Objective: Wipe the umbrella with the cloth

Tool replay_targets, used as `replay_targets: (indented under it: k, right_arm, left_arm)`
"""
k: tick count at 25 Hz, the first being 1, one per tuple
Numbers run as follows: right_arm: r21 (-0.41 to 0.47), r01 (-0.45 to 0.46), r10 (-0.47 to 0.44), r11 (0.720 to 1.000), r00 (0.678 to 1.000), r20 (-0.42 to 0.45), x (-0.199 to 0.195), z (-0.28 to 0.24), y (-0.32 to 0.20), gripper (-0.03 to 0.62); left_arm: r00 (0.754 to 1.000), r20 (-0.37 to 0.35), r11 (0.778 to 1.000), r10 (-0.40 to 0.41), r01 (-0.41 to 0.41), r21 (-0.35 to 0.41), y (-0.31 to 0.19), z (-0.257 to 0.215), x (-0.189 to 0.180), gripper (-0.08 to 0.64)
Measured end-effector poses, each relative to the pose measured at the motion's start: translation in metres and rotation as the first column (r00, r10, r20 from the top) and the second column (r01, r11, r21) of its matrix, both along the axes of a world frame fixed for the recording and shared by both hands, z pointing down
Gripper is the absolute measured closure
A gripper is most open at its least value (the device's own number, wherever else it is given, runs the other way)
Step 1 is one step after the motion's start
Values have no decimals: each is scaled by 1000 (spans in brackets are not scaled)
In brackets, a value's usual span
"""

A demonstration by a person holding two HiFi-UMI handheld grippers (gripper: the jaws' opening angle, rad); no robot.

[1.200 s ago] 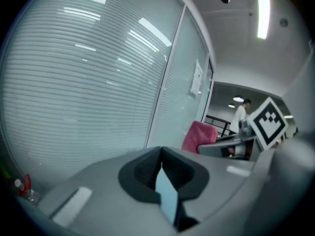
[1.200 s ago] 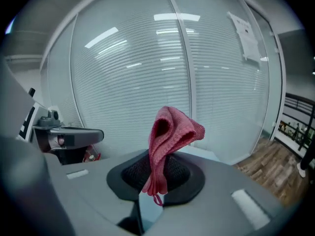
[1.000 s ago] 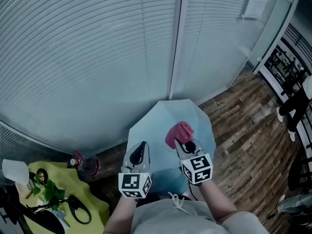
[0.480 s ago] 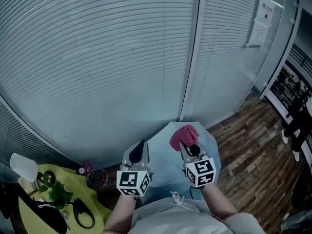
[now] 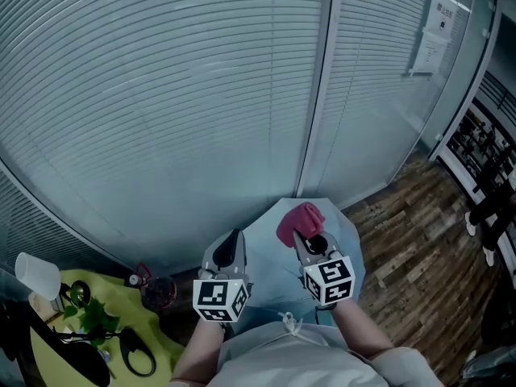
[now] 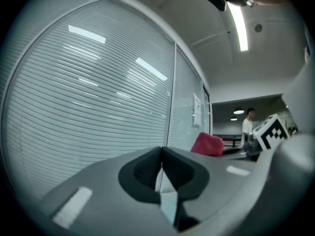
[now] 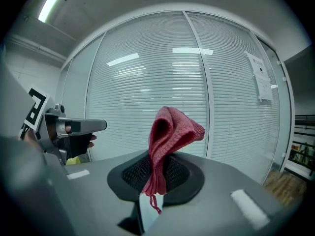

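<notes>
My left hand-held gripper [image 5: 233, 240]: jaws closed tip to tip, nothing between them. Pale blue umbrella [image 5: 270, 260] sits open below both hand-held grippers, near the blinds [image 5: 161, 95]. My right hand-held gripper [image 5: 301, 234]: jaws clamped on the red cloth [image 5: 299, 219], which bunches up past the tips, over the canopy.

No words or numbers can be read; the paper notice [image 5: 439, 21] on the glass wall [image 5: 161, 95] carries print too small to make out.
</notes>
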State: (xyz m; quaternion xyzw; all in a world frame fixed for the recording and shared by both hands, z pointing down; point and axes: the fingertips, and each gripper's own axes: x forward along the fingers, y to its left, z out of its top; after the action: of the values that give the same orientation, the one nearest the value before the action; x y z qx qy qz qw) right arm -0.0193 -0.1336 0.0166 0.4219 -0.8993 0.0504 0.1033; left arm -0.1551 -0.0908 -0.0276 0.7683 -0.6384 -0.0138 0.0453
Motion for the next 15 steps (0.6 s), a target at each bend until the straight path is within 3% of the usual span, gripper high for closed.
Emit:
replay_targets:
  k: [4,15]
  right_arm:
    - [4,2,-2,1000,1000,-18,1,-1,-1,544]
    - [12,8,-8,1000,1000,-28,0,-1,10,543]
  left_arm:
    - [1000,-23,1000,11,-11,-16,-3,3,5,554]
    - [1000,7,999,18,-18,-34,6,10,12,554]
